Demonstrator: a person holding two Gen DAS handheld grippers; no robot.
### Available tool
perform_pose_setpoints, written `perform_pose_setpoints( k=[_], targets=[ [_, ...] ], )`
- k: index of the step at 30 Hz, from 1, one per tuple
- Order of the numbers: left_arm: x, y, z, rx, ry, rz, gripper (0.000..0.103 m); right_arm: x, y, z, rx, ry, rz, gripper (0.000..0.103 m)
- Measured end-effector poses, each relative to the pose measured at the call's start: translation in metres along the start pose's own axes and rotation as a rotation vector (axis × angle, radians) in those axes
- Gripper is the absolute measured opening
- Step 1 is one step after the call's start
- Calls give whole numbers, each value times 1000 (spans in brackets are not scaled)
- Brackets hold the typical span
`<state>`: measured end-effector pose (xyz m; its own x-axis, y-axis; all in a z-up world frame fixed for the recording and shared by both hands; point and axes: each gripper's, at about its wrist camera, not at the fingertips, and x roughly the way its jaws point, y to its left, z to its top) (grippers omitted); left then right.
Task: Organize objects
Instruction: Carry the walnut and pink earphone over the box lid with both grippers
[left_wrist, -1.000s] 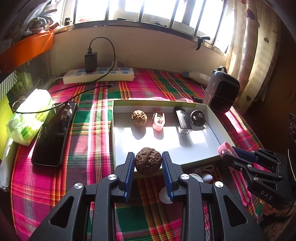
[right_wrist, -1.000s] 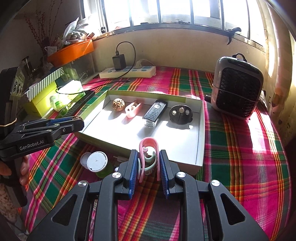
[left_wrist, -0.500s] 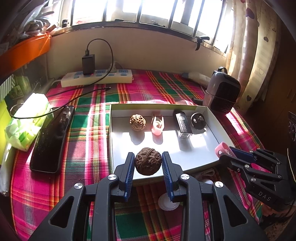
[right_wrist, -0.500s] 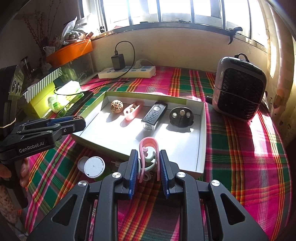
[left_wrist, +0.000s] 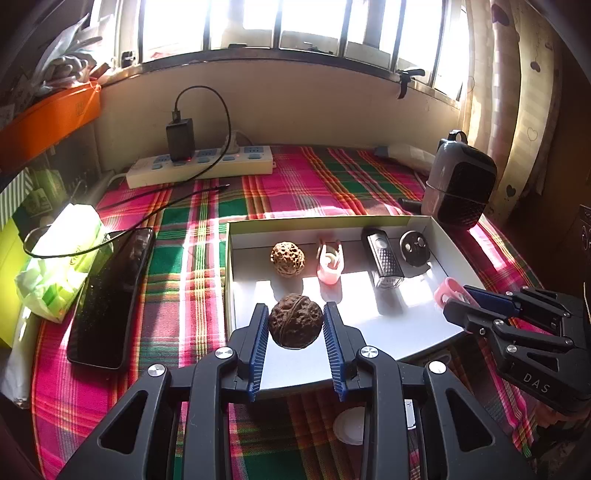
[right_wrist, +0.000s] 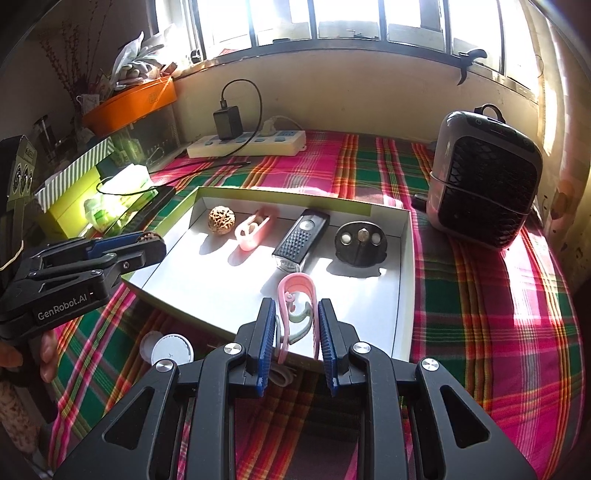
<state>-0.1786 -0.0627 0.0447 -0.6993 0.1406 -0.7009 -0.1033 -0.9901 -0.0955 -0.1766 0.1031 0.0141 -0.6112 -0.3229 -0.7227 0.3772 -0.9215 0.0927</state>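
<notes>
Carrying 1 walnut and 1 pink clip toward the white tray (left_wrist: 441, 243).

Left gripper (left_wrist: 295, 326) clamped on dark walnut (left_wrist: 294, 325), right gripper (right_wrist: 296, 325) clamped on pink clip (right_wrist: 297, 295), both over the tray's near edge, likely to pair with the matching row at its far wall: 1 pale walnut (left_wrist: 288, 257), 1 pink clip (left_wrist: 328, 260), 1 black light (left_wrist: 382, 258), 1 round black disc (left_wrist: 414, 247).
</notes>
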Motion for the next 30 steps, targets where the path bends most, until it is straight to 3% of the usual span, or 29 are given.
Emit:
perform_pose_setpoints(
  k=[30],
  targets=[
    [51, 1, 17, 0, 68, 8, 28, 46, -18, 22, 22, 64, -15, 25]
  ],
)
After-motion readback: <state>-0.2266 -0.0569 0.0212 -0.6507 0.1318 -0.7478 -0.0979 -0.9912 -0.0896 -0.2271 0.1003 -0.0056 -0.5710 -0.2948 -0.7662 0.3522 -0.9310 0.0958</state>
